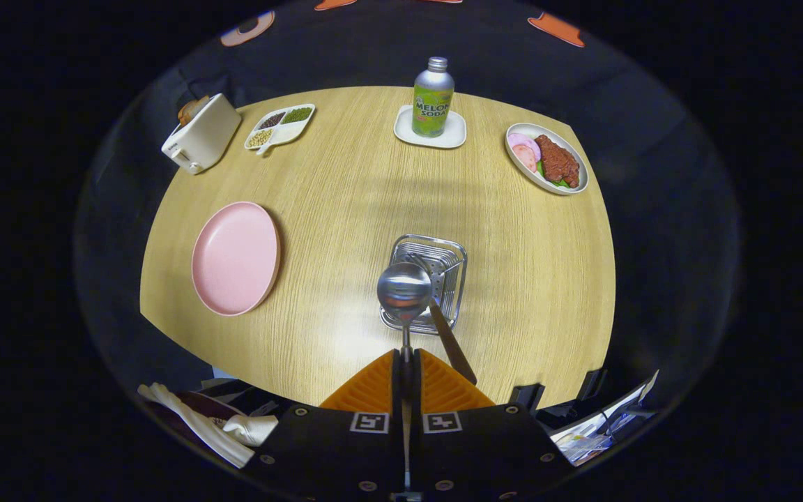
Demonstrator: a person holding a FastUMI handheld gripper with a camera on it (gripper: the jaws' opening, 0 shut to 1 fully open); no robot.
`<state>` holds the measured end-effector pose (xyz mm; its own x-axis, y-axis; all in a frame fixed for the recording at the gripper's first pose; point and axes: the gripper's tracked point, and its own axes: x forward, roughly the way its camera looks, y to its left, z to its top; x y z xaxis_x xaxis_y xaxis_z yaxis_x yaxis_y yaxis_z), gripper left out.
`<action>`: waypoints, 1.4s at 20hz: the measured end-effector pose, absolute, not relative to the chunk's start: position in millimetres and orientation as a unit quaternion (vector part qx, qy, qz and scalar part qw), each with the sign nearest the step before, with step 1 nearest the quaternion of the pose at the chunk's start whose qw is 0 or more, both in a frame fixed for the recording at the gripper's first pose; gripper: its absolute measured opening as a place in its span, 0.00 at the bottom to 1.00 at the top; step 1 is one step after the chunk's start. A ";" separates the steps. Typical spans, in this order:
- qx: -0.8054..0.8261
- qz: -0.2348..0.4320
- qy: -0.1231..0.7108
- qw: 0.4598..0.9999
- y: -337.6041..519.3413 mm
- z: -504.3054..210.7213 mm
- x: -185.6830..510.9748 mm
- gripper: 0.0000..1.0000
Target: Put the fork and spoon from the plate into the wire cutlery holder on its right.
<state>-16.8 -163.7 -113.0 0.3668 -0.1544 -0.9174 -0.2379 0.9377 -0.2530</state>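
My gripper point(406, 355) is shut on the thin handle of a metal spoon point(403, 291). The spoon's round bowl stands up just ahead of the fingers, over the near edge of the wire cutlery holder point(454, 252). The holder sits on the wooden table directly beyond the fingers. A fork point(452, 345) rests in the holder, its dark handle leaning out over the near rim toward my right finger. To the left of the holder lies the pink plate point(235, 258) with nothing on it.
Along the far side of the table point(346, 181) stand a white toaster point(201, 134), a divided dish of beans point(280, 126), a green soda bottle point(433, 99) on a white coaster, and an oval plate of meat slices point(546, 166). White cloth point(199, 422) lies below the near edge.
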 end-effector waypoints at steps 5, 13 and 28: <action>-0.190 0.027 0.598 0.779 -171.5 -119.4 0.1 0.04; -0.211 0.027 0.608 0.765 -175.4 -127.6 21.0 0.10; -0.092 -0.021 0.347 0.933 -140.6 -32.4 23.0 1.00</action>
<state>23.0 -140.6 -32.4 0.7579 -0.1030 -0.6442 -0.0254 0.9820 -0.1869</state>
